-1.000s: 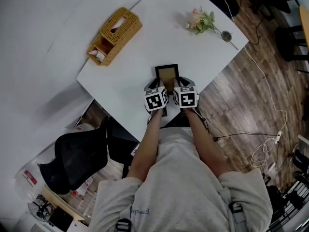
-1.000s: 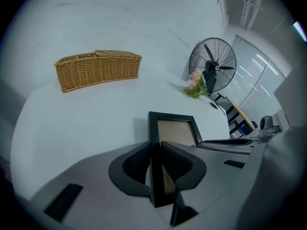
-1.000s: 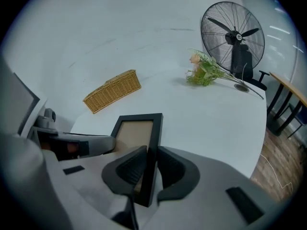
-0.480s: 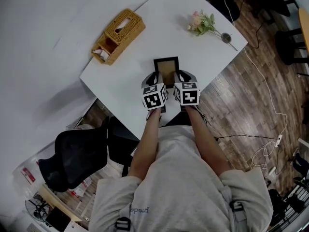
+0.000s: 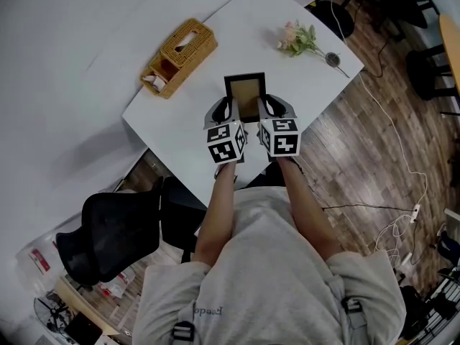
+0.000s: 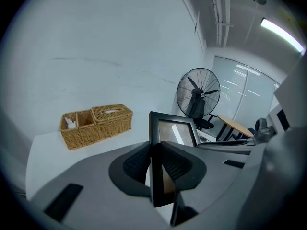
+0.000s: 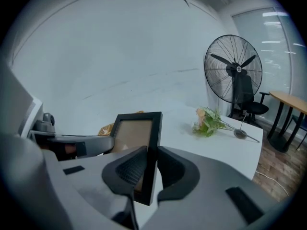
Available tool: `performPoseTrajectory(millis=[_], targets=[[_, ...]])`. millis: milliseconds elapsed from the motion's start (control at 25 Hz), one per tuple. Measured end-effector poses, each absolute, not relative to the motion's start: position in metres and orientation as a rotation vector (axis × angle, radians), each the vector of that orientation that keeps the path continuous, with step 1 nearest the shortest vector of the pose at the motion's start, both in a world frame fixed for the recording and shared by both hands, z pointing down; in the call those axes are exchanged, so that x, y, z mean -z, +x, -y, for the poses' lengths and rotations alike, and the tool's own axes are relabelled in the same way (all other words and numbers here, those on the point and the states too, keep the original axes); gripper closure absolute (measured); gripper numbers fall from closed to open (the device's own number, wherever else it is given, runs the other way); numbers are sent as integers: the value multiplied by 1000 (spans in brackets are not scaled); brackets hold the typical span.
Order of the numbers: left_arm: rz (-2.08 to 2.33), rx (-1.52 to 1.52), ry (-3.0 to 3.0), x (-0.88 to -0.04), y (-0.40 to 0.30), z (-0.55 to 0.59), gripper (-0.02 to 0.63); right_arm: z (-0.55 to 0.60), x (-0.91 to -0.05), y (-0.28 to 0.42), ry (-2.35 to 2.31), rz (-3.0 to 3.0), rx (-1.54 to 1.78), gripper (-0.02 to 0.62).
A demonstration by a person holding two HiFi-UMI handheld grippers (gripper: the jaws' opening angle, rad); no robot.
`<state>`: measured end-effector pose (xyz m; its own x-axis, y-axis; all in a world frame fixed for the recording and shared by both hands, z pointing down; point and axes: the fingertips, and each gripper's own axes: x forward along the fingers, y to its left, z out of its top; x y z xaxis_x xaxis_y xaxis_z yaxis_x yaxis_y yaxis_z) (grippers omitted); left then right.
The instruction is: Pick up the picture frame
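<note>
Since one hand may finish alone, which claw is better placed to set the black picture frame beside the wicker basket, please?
Left, probably: left claw and right claw both clamp the black rectangular picture frame, but the left holds the edge facing the woven wicker basket.

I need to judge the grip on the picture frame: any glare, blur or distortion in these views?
Head view: evenly lit, sharp, picture frame clear. Left gripper view: fisheye bend, dark corners, pale reflection on the frame's glass, ceiling light bright. Right gripper view: same fisheye, window washed out, frame edge crisp.
</note>
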<state>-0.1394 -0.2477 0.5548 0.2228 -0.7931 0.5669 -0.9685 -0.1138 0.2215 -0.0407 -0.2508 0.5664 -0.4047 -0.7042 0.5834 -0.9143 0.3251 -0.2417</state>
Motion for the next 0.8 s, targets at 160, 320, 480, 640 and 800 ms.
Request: performPoseTrajectory(millis=[160,320,480,640,800], targets=[[1650,-382,2012,-527,-140,252,520,256,-541,-42,1463,2273,-725,523],[1686,-349,2053,-501,-142,254,520,258,-516,-43,1480,2319,-681,523],[1720,-315,2093,-477,-141,255,520,261,-493,-43,1499,2363,-630,523],[1747,-287,2127,-457,-141,254,520,262,-474,-43,1517,2400,-592,523],[1780,-258,2145,-439,-146,252,520,262,-455,-48,1513,2438,-550,523]])
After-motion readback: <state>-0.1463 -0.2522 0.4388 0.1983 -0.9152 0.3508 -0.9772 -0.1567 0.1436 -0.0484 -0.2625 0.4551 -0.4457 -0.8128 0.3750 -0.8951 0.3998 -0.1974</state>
